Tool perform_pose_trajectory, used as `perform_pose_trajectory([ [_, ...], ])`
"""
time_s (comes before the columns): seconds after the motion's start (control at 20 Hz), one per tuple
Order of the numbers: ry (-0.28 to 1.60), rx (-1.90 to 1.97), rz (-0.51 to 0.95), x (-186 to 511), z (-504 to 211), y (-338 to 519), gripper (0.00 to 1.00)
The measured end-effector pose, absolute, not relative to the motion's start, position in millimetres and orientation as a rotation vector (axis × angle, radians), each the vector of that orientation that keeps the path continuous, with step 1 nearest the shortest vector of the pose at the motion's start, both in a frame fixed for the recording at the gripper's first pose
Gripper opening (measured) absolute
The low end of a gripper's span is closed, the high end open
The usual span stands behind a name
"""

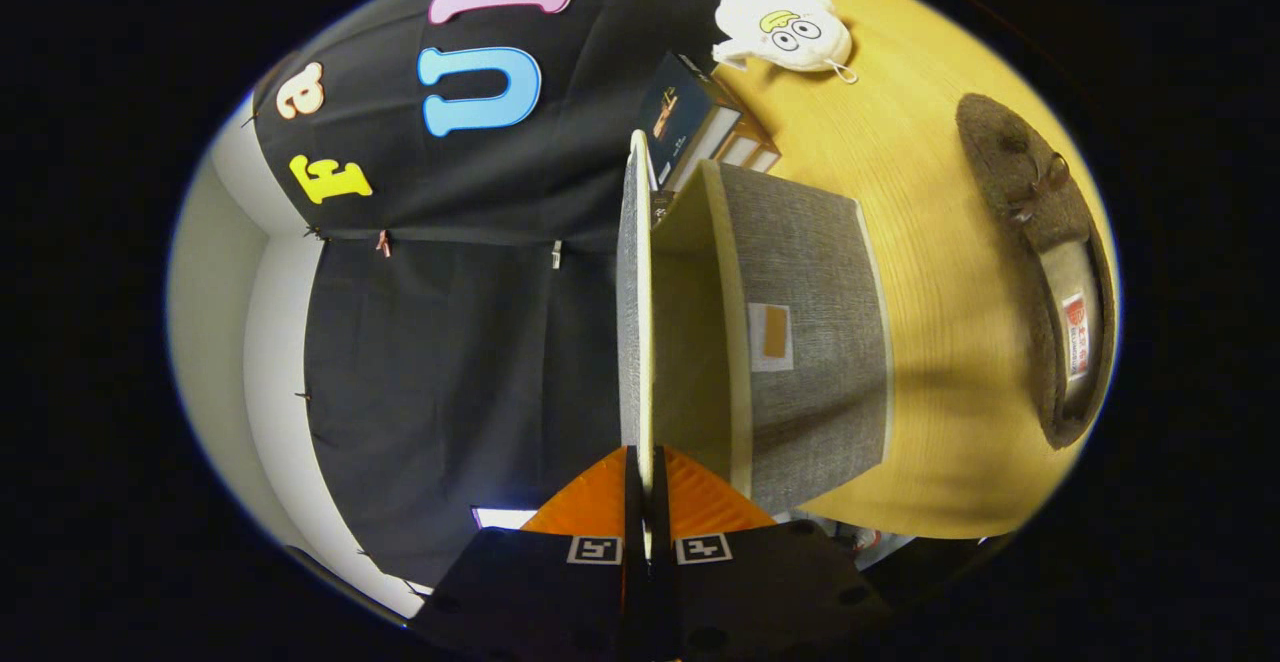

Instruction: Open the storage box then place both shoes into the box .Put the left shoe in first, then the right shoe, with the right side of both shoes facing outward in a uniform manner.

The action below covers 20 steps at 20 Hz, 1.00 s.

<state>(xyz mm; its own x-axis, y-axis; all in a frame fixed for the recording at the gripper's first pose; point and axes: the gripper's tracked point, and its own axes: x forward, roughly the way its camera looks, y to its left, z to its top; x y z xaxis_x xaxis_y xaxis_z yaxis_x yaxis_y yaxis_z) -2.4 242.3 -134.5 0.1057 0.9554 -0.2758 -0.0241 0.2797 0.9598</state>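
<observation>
Wood-grain tabletop carries the whole job, seen with the camera rolled a quarter turn, and black cloth walls the booth behind it.

Start at the gripper: its two fingers are pinched together on the thin edge of the box lid, one on each face, so it is grasping the lid. The lid stands raised edge-on, running toward 12 o'clock from the fingertips. Just at 1 o'clock lies the open mouth of the grey fabric storage box, its pale lining showing and nothing visible inside.

Well apart from the box at 3 o'clock a dark felt shoe lies on the table; which foot it fits I cannot tell. Beyond the box at 1 o'clock stand some small cartons, touching or nearly touching its far wall, and farther on a white plush toy.

Risks, as I judge them: the grip is only on a thin edge, so the lid could slip free and fall shut. Pulling further could drag or tip the light box. If the lid does not hold itself open, it will drop once released.

Open tabletop lies between box and shoe, a fair lane for approach; the cartons crowd the far side.
</observation>
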Motion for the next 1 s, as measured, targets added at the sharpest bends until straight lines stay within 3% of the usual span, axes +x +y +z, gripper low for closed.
perform_pose_trajectory([
  [1.0,1.098,0.830,1.110,-35,-15,376,0.05],
])
